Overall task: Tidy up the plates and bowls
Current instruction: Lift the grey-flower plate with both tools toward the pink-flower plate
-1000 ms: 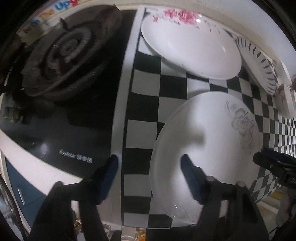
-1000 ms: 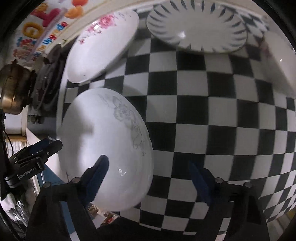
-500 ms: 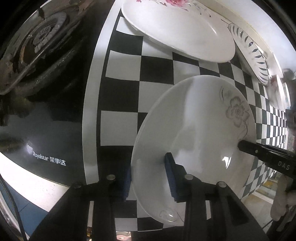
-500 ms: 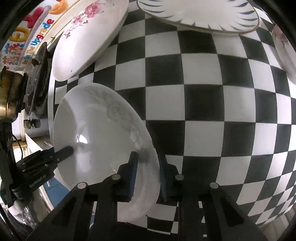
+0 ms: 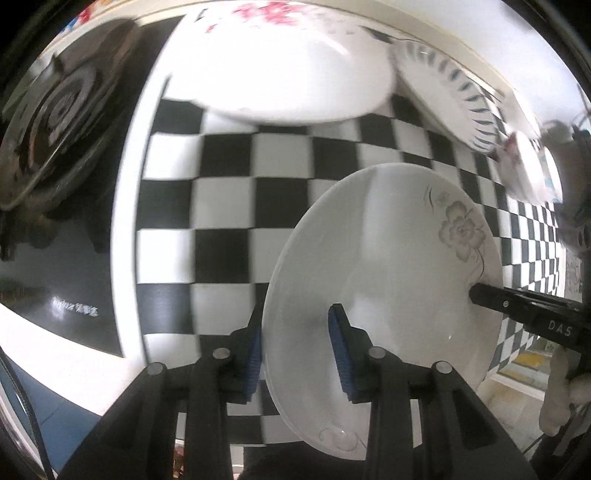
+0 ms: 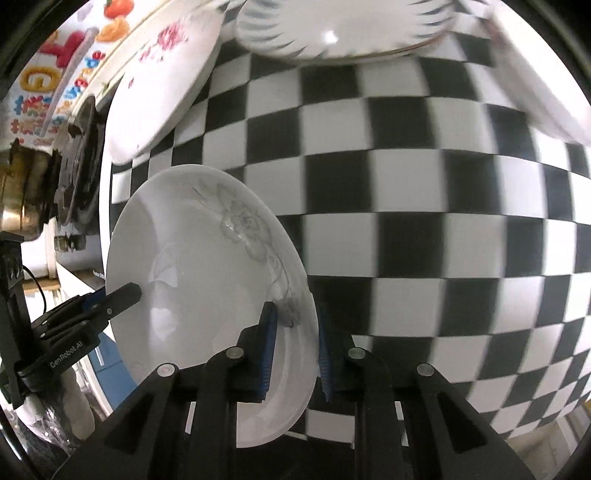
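Observation:
A white plate with a grey flower print [image 5: 388, 258] [image 6: 192, 251] hangs tilted just above the black-and-white checkered counter [image 5: 221, 206] [image 6: 443, 221]. My left gripper [image 5: 295, 343] is shut on the plate's left rim, one blue pad under it and one inside. On the opposite rim, near the flower stem, my right gripper [image 6: 295, 349] is shut too. Each wrist view shows the other gripper's black finger on the far edge: the right gripper [image 5: 480, 291], the left gripper [image 6: 125, 293].
A pink-flowered plate [image 5: 288, 74] [image 6: 162, 85] and a dark-striped plate [image 5: 450, 92] [image 6: 332, 33] lie at the counter's back. Another pink-flowered dish [image 5: 524, 166] [image 6: 535, 74] sits at the right. A gas stove burner [image 5: 55, 122] [image 6: 79, 162] stands left of the counter, with a brass pot [image 6: 18, 199] beyond.
Both grippers went from wide open around the plate's rims to shut on them. The plate has since come up off the counter, tilted, and shifted a little rightward.

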Motion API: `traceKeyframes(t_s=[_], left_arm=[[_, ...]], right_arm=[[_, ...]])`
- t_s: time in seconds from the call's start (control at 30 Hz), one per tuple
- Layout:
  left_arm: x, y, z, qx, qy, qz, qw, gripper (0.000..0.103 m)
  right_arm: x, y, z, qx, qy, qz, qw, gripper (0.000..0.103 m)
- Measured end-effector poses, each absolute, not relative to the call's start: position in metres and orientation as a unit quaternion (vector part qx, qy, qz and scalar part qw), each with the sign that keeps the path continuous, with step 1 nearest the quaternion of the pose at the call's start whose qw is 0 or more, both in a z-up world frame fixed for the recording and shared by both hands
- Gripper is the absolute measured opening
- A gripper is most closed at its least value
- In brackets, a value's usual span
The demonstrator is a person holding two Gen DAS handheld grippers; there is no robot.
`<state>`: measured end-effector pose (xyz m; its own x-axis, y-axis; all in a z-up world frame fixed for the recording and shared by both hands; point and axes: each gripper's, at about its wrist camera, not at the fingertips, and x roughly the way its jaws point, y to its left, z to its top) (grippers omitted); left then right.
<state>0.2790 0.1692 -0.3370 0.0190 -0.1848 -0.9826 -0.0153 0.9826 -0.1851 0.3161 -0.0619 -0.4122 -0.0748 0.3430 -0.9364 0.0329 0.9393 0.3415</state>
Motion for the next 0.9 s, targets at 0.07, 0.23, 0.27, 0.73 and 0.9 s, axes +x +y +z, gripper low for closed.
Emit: traceKeyframes(t_s=[0.07, 0.23, 0.27, 0.73, 0.9], left_arm=[[0.282, 0.158, -0.334, -0.067, 0.697, -0.065, 0.711, 0.031], [0.273, 0.130, -0.334, -0.054, 0.694, -0.079, 0.713, 0.031], [0.272, 0.123, -0.337, -0.052, 0.694, -0.081, 0.713, 0.031], [0.280, 0.064, -0.358, -0.034, 0.708, -0.076, 0.701, 0.031], [0.282, 0.061, -0.366, -0.032, 0.715, -0.070, 0.694, 0.031]], right_arm=[[0.314, -0.076, -0.406, 0.137, 0.718, 0.112, 0.673, 0.021], [0.312, -0.118, -0.393, 0.149, 0.707, 0.103, 0.684, 0.020], [0.312, -0.128, -0.392, 0.151, 0.706, 0.101, 0.684, 0.020], [0.316, -0.207, -0.409, 0.157, 0.705, 0.092, 0.686, 0.020], [0.319, -0.216, -0.418, 0.155, 0.709, 0.095, 0.682, 0.020]])
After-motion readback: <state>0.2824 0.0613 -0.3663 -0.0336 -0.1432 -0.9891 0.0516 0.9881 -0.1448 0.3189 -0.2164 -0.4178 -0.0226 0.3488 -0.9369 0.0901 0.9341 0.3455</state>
